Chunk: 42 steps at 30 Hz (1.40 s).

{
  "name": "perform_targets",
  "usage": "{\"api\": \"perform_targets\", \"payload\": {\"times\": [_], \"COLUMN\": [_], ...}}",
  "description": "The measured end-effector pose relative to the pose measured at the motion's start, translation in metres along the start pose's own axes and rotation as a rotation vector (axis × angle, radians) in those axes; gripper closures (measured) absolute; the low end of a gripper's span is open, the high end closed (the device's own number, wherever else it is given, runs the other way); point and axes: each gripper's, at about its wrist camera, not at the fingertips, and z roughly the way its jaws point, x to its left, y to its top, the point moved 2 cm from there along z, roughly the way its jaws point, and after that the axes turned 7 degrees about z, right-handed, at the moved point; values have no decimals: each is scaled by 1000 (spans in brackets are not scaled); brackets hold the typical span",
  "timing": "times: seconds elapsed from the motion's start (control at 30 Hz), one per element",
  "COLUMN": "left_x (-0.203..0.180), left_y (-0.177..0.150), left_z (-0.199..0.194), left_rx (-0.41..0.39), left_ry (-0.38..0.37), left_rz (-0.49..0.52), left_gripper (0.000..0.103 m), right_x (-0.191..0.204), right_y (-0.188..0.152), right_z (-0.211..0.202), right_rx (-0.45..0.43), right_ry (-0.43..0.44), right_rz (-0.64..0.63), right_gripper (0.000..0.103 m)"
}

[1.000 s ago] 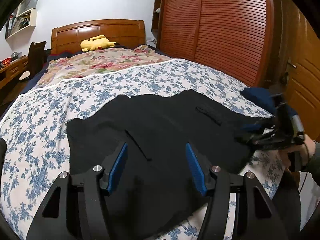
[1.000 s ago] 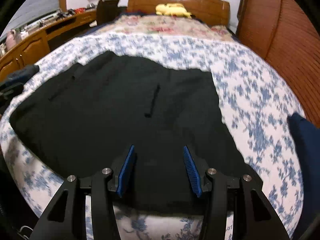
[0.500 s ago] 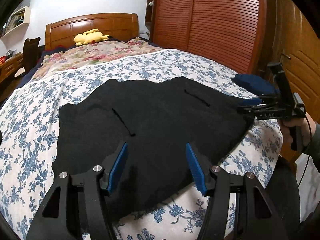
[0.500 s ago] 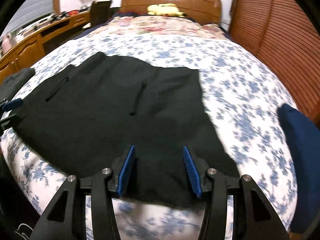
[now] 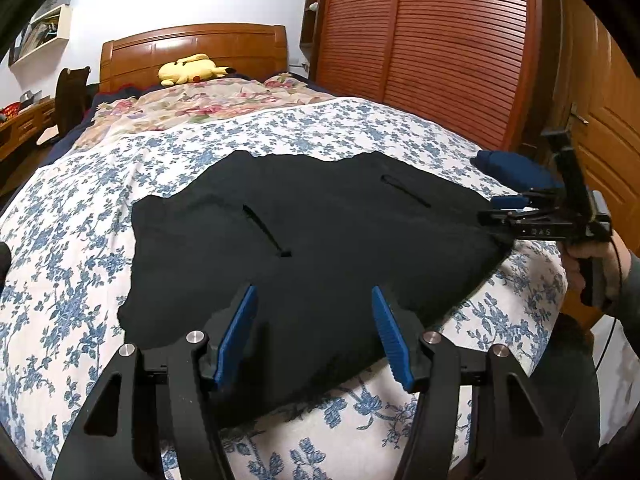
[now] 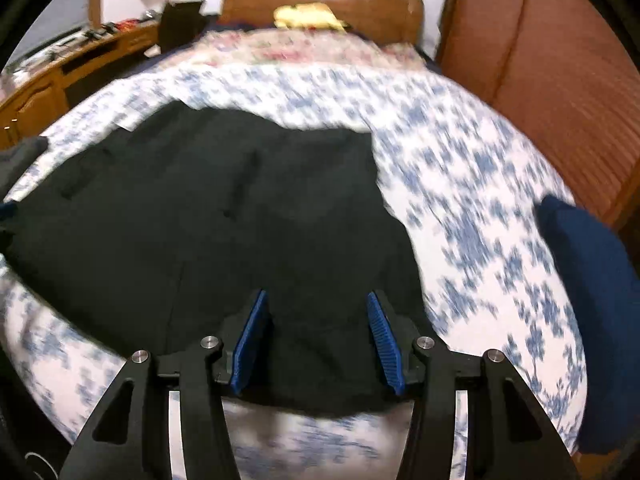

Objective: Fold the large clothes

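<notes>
A large black garment (image 5: pixel 320 236) lies spread flat on the blue-flowered bedspread (image 5: pixel 72 280), with two pocket slits showing; it also fills the right wrist view (image 6: pixel 208 224). My left gripper (image 5: pixel 314 336) is open and empty just above the garment's near edge. My right gripper (image 6: pixel 316 340) is open and empty over the garment's near right corner. The right gripper also shows in the left wrist view (image 5: pixel 500 210) at the garment's right edge, held by a hand.
A folded dark blue cloth (image 5: pixel 516 170) lies at the bed's right edge, also in the right wrist view (image 6: pixel 592 280). A yellow plush toy (image 5: pixel 188 70) sits by the wooden headboard (image 5: pixel 192 46). A slatted wardrobe (image 5: pixel 432 40) stands right; a desk (image 6: pixel 60 80) left.
Both grippers have pulled back and up from the garment, staying open. The garment now lies flatter and farther from both cameras. The right wrist view is blurred from motion.
</notes>
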Motion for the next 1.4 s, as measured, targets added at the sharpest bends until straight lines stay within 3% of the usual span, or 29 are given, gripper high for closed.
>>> {"api": "perform_targets", "payload": {"times": [0.27,0.43,0.77,1.07,1.4], "left_x": [14,21,43,49,58], "left_y": [-6,-6,-11,-32,-54], "left_z": [-5,-10,-18,-31,-32], "left_rx": [-2,-11,-20,-1,82], "left_ry": [23,46,88,131,208], "left_rz": [-33,-38,-61,-122,-205], "left_gripper": [42,42,42,42,42], "right_x": [88,115,119,123,120], "right_y": [2,5,15,13,4], "right_z": [-8,5,68,73,69], "right_rx": [-13,4,72,27,-12], "right_ry": [231,297,281,279,316], "right_rz": [-78,-111,-161,-184,-200], "right_gripper": [50,50,50,50,49]}}
